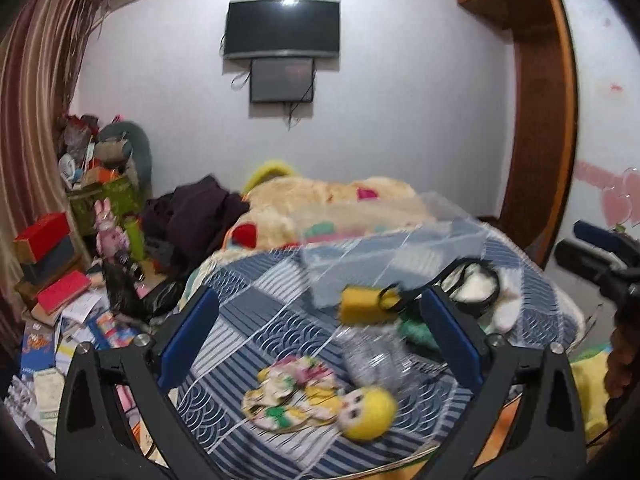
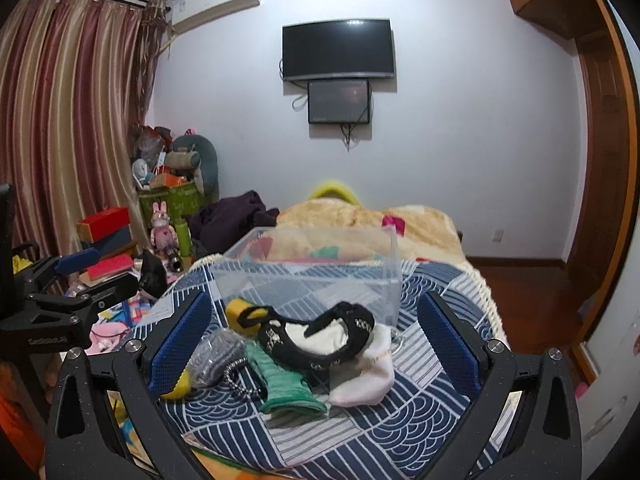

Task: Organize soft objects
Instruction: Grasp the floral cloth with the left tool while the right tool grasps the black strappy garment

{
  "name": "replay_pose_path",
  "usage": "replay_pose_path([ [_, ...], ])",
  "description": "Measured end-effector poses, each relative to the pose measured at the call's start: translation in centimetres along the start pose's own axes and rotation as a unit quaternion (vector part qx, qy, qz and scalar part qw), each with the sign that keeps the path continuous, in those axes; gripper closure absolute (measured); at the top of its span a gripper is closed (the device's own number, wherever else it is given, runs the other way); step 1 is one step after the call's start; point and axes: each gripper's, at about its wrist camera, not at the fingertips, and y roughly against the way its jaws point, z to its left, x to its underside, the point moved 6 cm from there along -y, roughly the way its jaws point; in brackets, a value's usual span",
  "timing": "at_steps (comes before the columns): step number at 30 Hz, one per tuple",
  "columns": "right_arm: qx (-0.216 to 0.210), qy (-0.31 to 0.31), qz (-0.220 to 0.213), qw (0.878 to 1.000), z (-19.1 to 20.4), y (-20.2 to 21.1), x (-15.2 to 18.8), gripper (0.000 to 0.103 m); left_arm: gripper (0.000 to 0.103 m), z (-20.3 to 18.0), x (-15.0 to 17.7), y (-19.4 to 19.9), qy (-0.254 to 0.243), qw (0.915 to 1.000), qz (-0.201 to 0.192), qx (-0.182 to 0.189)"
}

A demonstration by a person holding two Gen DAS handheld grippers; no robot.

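Observation:
A clear plastic box (image 2: 312,276) stands on the blue patterned bedspread (image 2: 420,404); it also shows in the left wrist view (image 1: 380,248). In front of it lie a black mask (image 2: 316,338), a white sock (image 2: 366,378), a green sock (image 2: 282,382), a grey pouch (image 2: 218,354) and a yellow sponge (image 2: 236,308). A yellow-headed rag doll (image 1: 320,398) lies nearest my left gripper (image 1: 320,332), which is open and empty above it. My right gripper (image 2: 314,340) is open and empty, its fingers either side of the pile.
A beige fleece blanket (image 2: 360,220) and dark clothes (image 2: 232,220) lie at the far end of the bed. Boxes, books and toys (image 1: 72,272) clutter the floor on the left by the curtain (image 2: 68,120). A wooden wardrobe (image 2: 600,160) stands at right.

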Motion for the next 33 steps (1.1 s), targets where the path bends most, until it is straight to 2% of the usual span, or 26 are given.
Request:
replay_pose_path([
  [1,-0.001,-0.001,0.009,1.000,-0.2,-0.4,0.3,0.007,0.012,0.5,0.5,-0.5,0.004,0.9999,0.011,-0.002],
  [5,0.001,-0.001,0.047,0.999,-0.7,-2.3,1.7,0.021,0.021,2.8,2.6,-2.6,0.022,0.9980,0.058,-0.011],
  [7,-0.003,-0.005,0.062,0.998,-0.9,-3.1,2.2,0.028,0.029,3.8,3.7,-3.8,0.034,0.9961,0.080,-0.011],
  [10,-0.003,-0.013,0.086,0.996,-1.3,-4.2,3.0,0.036,0.034,5.0,5.3,-5.4,0.046,0.9932,0.106,-0.008],
  [14,-0.007,-0.027,0.110,0.994,-1.7,-5.5,3.8,0.048,0.034,5.3,7.1,-7.0,0.053,0.9889,0.139,0.002],
  [17,-0.010,-0.033,0.124,0.992,-1.9,-6.4,4.1,0.056,0.038,5.0,8.3,-8.1,0.051,0.9856,0.160,0.018],
  [20,-0.013,-0.036,0.135,0.990,-2.0,-7.3,4.5,0.064,0.050,4.1,9.4,-9.2,0.050,0.9810,0.184,0.037],
  [21,-0.011,-0.037,0.139,0.990,-2.0,-7.6,4.6,0.068,0.055,4.0,9.6,-9.4,0.051,0.9801,0.188,0.040],
  [22,-0.008,-0.038,0.141,0.989,-2.1,-7.8,4.7,0.070,0.057,3.9,9.6,-9.4,0.052,0.9807,0.184,0.040],
  [23,-0.004,-0.038,0.143,0.989,-2.2,-7.9,4.8,0.078,0.060,3.8,9.6,-9.4,0.052,0.9813,0.181,0.042],
  [24,-0.001,-0.038,0.144,0.989,-2.3,-7.9,4.8,0.085,0.068,3.7,9.6,-9.4,0.051,0.9812,0.180,0.047],
  [25,0.001,-0.040,0.146,0.988,-2.4,-8.0,4.9,0.086,0.076,3.5,9.6,-9.3,0.049,0.9814,0.179,0.050],
  [28,-0.001,-0.048,0.143,0.989,-2.8,-7.8,5.0,0.090,0.087,3.4,9.4,-9.1,0.040,0.9832,0.173,0.043],
  [33,0.007,-0.062,0.136,0.989,-3.8,-7.0,4.5,0.087,0.091,3.2,8.0,-8.1,0.032,0.9873,0.150,0.041],
])
